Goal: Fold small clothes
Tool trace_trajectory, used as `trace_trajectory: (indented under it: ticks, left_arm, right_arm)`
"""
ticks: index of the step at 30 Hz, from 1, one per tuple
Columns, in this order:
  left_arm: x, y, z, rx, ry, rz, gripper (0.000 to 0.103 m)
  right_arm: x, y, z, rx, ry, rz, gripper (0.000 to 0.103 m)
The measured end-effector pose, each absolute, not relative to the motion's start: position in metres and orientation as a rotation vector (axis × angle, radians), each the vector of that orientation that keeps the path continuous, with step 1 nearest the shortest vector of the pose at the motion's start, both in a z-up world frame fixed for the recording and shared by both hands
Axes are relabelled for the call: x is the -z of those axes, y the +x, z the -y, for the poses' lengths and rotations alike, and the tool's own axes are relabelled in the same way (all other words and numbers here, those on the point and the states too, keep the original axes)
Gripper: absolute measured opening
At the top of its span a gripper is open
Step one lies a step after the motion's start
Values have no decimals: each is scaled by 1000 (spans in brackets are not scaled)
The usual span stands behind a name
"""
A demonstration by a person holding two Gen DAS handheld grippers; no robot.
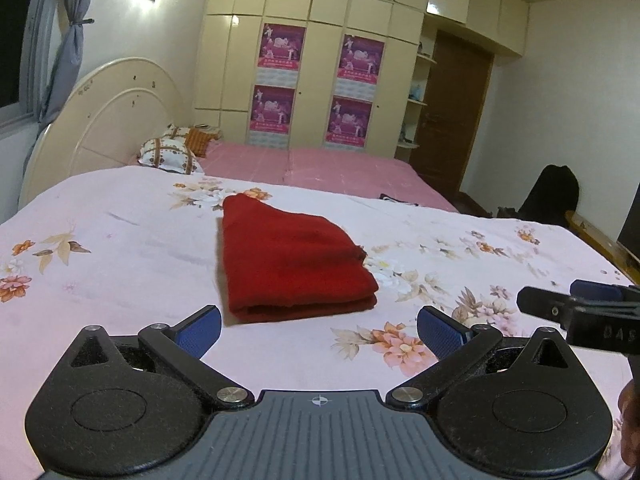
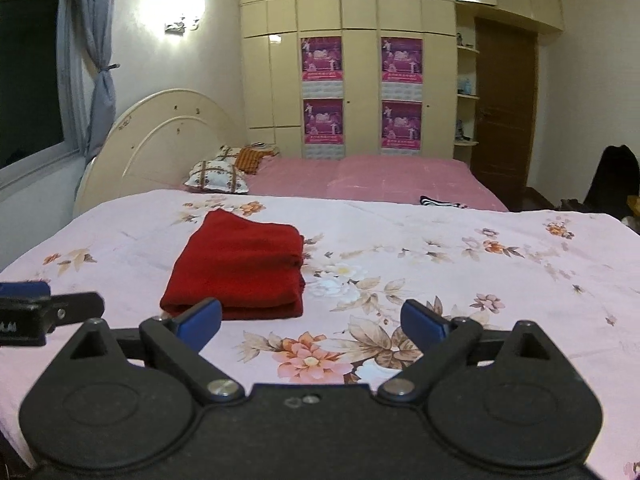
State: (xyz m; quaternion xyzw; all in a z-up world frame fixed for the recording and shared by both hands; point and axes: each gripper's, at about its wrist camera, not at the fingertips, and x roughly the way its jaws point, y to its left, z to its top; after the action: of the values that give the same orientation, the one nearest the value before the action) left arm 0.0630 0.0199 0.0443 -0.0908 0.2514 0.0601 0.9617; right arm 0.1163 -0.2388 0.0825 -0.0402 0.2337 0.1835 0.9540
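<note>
Since the dark red knitted cloth already lay folded into a thick rectangle on the pale pink floral bedsheet, I judged the folding close to done, with at most a last squaring or a set-aside left. To do that well, I reckoned I should come in low at the near doubled edge, take all the layers together and not just the top one, and keep both sides level so the stack would not skew or spring open. The soft knit looked likely to sag if lifted from one corner only.

I had the left gripper held low over the bed, pointing across it toward the cream wardrobe, its blue-padded fingers spread wide and holding nothing, the cloth lying just ahead and between them. The right gripper sat beside it at much the same height and heading, its fingers likewise apart and empty; from that view the cloth lay ahead and toward the left finger, not touched. Each gripper's tip showed at the edge of the other's view, so they were near each other.
</note>
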Motion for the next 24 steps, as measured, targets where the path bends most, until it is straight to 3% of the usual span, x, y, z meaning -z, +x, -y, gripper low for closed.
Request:
trace_trajectory:
  ticks: [24]
  left_arm:
    - [-46,63,-11,-119,-184,-504,103]
  right_arm:
    - [-77,115,234,-366,-88,-473,97]
